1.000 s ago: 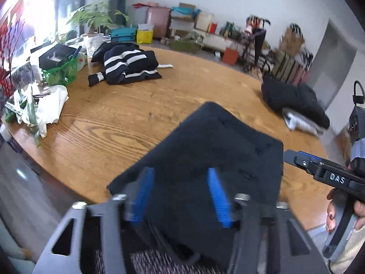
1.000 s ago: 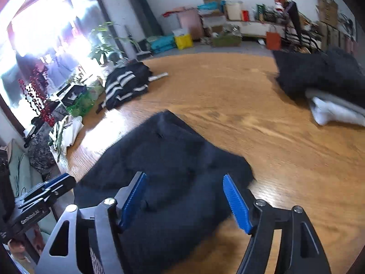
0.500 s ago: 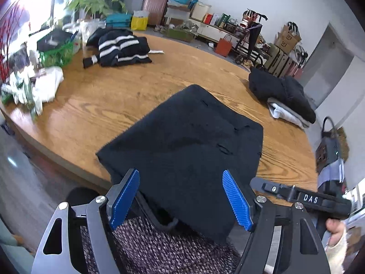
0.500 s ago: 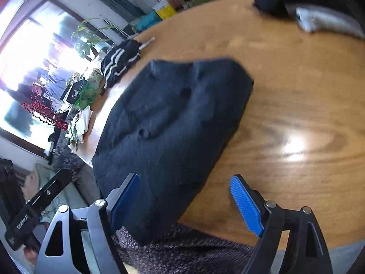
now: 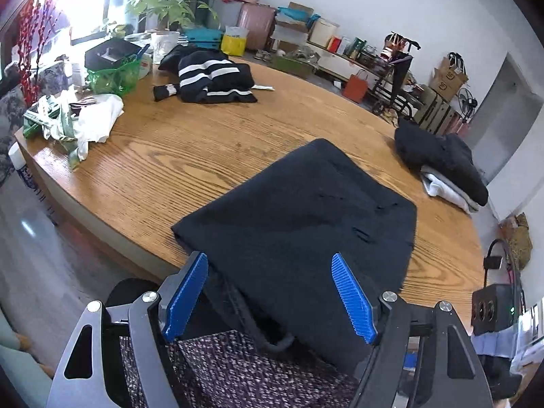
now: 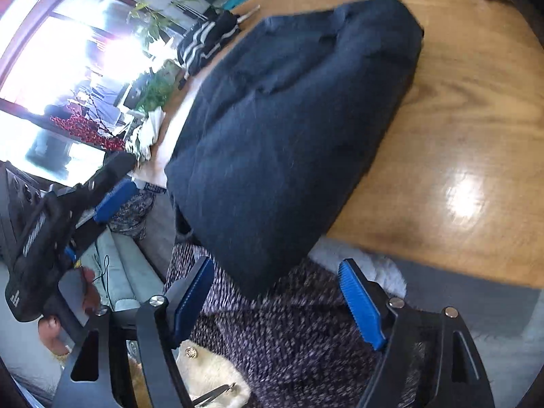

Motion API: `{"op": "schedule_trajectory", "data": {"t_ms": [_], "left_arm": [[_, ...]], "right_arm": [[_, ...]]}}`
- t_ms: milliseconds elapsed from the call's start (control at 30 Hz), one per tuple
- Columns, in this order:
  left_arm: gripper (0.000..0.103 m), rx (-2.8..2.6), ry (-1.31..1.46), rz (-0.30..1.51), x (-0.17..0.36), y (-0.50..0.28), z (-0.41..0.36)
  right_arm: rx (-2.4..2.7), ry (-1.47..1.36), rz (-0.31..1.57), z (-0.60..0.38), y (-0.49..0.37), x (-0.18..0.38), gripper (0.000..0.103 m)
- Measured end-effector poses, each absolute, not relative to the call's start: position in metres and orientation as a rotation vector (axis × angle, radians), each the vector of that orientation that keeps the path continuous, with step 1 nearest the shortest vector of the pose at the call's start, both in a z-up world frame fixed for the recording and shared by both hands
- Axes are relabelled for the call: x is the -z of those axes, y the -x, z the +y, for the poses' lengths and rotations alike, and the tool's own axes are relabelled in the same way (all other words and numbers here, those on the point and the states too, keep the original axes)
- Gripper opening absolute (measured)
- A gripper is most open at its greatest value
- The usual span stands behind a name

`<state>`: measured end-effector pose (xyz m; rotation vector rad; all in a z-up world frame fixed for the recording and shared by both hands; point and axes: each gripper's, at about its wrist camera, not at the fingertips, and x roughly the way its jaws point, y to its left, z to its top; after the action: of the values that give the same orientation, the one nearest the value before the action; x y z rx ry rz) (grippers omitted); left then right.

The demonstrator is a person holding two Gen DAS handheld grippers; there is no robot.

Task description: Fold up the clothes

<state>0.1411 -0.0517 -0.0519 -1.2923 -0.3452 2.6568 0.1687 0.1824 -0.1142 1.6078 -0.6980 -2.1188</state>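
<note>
So the dark garment [image 5: 306,217] is lying on the round wooden bench [image 5: 176,166], folded down into a rough rectangle, with its near end hanging over the bench edge toward the person's lap. Its long axis runs from that overhanging end away toward about 1 o'clock as the left camera sees it.

Both sets of tongs sit at the near, 6 o'clock end of it. The left tongs [image 5: 270,297] are spread wide, nothing between the blue pads, straddling the hanging edge. The right tongs [image 6: 277,301] are spread too and empty, over the person's speckled knit top [image 6: 306,333], with the garment's lowest corner just ahead at 12 o'clock. I'd call the left ones a bit nearer the cloth, though it's close.

Can't tell if it's due another fold or it's finished and about to get moved.

Further out: a striped top [image 5: 214,81] at 11 o'clock, and a dark-over-white pile [image 5: 445,166] at 2 o'clock.
</note>
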Motion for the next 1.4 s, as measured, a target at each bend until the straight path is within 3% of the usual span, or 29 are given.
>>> {"op": "schedule_trajectory", "data": {"t_ms": [400, 600, 700, 833, 1000, 1400], "left_arm": [[0.076, -2.661, 1.294, -0.394, 0.063, -0.139, -0.065], [0.076, -2.650, 1.219, -0.391, 0.061, -0.142, -0.063], [0.076, -2.642, 1.146, -0.355, 0.055, -0.148, -0.061], [0.076, -2.668, 0.980, -0.190, 0.044, -0.164, -0.053], [0.076, -2.693, 0.812, 0.216, 0.048, -0.187, -0.037], [0.076, -2.611, 0.553, 0.806, 0.087, -0.210, -0.010]], "right_arm": [[2.027, -1.596, -0.982, 0.183, -0.158, 0.138, 0.069], [2.064, -1.602, -0.954, 0.182, -0.157, 0.138, 0.039], [2.102, -1.528, -0.955, 0.186, -0.157, 0.121, 0.018], [2.148, -1.430, -0.953, 0.191, -0.157, 0.100, 0.010], [2.193, -1.352, -0.935, 0.192, -0.150, 0.073, 0.010], [2.252, -1.216, -0.894, 0.191, -0.124, 0.024, 0.009]]}}
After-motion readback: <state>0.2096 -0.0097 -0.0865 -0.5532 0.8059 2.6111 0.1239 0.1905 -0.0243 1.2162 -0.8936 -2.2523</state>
